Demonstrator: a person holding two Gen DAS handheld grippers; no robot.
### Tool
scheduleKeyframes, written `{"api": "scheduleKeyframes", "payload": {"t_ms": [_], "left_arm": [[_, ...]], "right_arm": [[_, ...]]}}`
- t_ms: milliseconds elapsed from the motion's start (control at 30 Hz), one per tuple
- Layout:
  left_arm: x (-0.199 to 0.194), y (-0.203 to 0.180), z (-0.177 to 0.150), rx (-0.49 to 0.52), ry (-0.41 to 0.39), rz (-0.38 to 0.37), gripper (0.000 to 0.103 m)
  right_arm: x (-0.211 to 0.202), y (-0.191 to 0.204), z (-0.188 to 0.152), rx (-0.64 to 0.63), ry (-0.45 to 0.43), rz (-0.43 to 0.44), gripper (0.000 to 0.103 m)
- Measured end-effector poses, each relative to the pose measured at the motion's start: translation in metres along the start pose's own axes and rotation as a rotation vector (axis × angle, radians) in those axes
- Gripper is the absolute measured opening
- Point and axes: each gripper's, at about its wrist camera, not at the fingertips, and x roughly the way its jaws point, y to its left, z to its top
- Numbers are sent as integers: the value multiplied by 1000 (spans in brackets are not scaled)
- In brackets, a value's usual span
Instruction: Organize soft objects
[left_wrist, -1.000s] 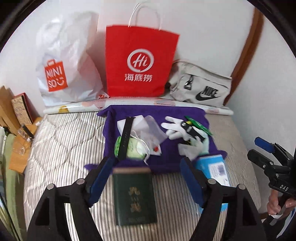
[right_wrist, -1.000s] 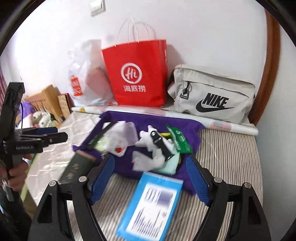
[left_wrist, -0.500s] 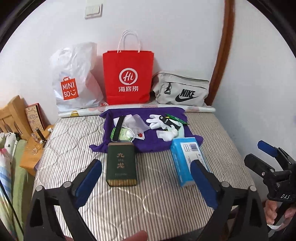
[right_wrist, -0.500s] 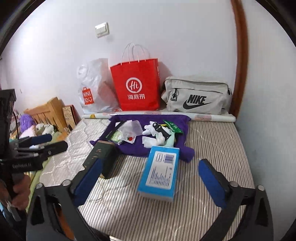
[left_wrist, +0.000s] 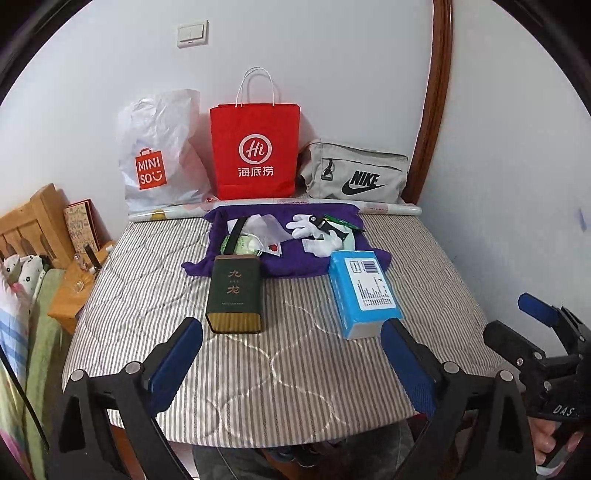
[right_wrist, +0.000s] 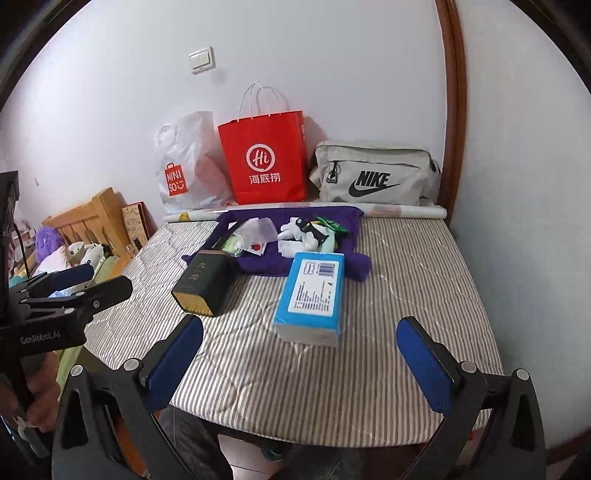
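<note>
A purple cloth (left_wrist: 295, 260) (right_wrist: 258, 265) lies at the far side of the striped mattress (left_wrist: 295, 369). White gloves (left_wrist: 306, 223) (right_wrist: 295, 227), a clear plastic bag (left_wrist: 267, 229) and small green items rest on it. In front of it lie a dark green box (left_wrist: 234, 291) (right_wrist: 203, 282) and a blue tissue pack (left_wrist: 364, 291) (right_wrist: 314, 291). My left gripper (left_wrist: 291, 332) (right_wrist: 109, 278) hangs open over the mattress's near part, short of the green box. My right gripper (right_wrist: 301, 325) (left_wrist: 509, 317) is open too, short of the blue pack. Neither holds anything.
Against the back wall stand a white Miniso bag (left_wrist: 159, 155), a red paper bag (left_wrist: 255, 147) and a grey Nike bag (left_wrist: 354, 177), with a paper roll (left_wrist: 388, 209) before them. A wooden bed frame (left_wrist: 33, 221) and bedding lie left. A wall runs close on the right.
Both grippers have drawn back toward the mattress's near edge and their jaws have spread wider. The green box and blue pack, earlier between the jaws, now lie free ahead.
</note>
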Motion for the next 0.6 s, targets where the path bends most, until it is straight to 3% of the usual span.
{"api": "scheduleKeyframes", "payload": {"t_ms": [600], "left_arm": [[-7,-4,-10,-8,-1,11,98]], "right_arm": [[-12,-5,-10,21,-12,0,103]]}}
